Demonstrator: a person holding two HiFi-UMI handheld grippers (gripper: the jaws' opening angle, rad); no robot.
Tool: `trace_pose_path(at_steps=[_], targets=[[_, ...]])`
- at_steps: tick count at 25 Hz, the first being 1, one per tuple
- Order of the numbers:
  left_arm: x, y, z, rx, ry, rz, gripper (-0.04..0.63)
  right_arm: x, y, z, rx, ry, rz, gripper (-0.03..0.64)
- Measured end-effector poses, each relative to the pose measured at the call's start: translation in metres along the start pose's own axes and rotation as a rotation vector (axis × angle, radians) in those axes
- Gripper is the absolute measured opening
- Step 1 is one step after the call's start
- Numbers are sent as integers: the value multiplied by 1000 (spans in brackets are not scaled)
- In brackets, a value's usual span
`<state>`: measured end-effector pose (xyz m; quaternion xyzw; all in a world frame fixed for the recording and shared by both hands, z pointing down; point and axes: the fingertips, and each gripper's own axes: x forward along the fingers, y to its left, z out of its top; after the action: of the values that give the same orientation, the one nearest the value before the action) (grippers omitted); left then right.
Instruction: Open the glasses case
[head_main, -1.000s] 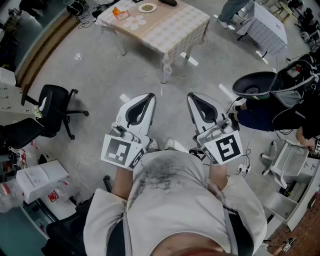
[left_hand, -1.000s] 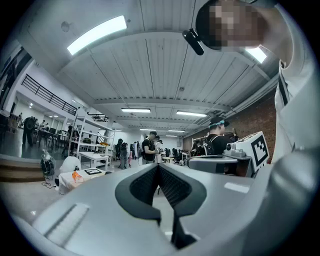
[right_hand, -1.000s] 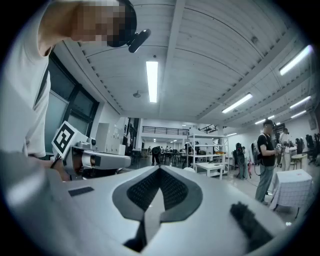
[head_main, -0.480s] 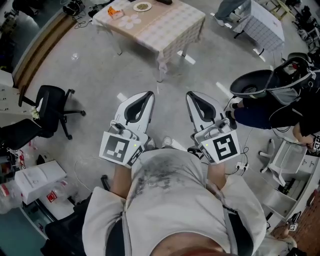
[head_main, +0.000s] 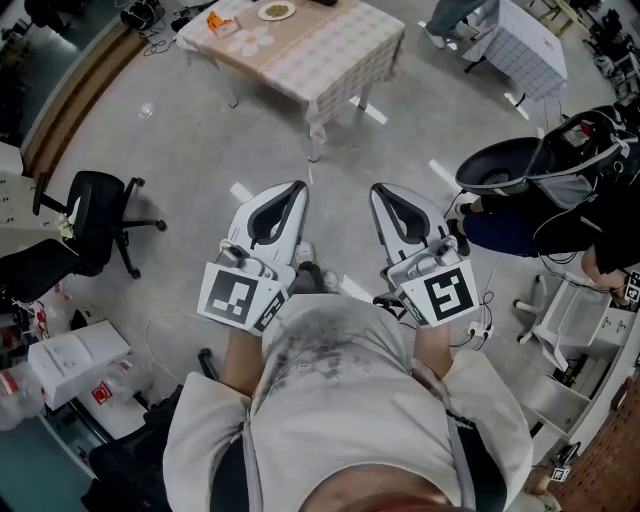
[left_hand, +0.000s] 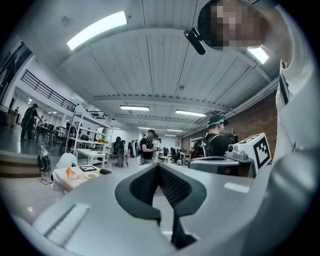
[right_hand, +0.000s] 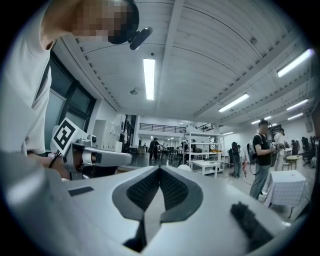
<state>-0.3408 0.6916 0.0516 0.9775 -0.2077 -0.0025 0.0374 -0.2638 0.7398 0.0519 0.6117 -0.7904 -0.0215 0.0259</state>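
Note:
Both grippers are held level in front of the person's chest, side by side over the grey floor. In the head view my left gripper (head_main: 298, 186) and right gripper (head_main: 378, 188) each have their jaws closed tip to tip with nothing between them. The left gripper view shows the left gripper (left_hand: 159, 165) shut and empty; the right gripper view shows the same of the right gripper (right_hand: 160, 168). Far ahead stands a table with a checked cloth (head_main: 310, 55). On it (left_hand: 75, 178) lie an orange packet, a plate and a dark flat object (left_hand: 105, 171), perhaps the glasses case.
A black office chair (head_main: 100, 215) stands at the left and boxes (head_main: 75, 355) lie at the lower left. A person with a dark round seat (head_main: 505, 170) is at the right, near a white rack (head_main: 565, 325). Another clothed table (head_main: 535, 50) is at the top right.
The table has slid up and to the left in the head view as the person walks, and a shoe now shows between the grippers. Both grippers stay shut and side by side.

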Motion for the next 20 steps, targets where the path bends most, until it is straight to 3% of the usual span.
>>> trace_pose_path(at_steps=[20], targets=[[113,109,1,-8,9,-85,6,121,-83,-15,1,55,-85,15]])
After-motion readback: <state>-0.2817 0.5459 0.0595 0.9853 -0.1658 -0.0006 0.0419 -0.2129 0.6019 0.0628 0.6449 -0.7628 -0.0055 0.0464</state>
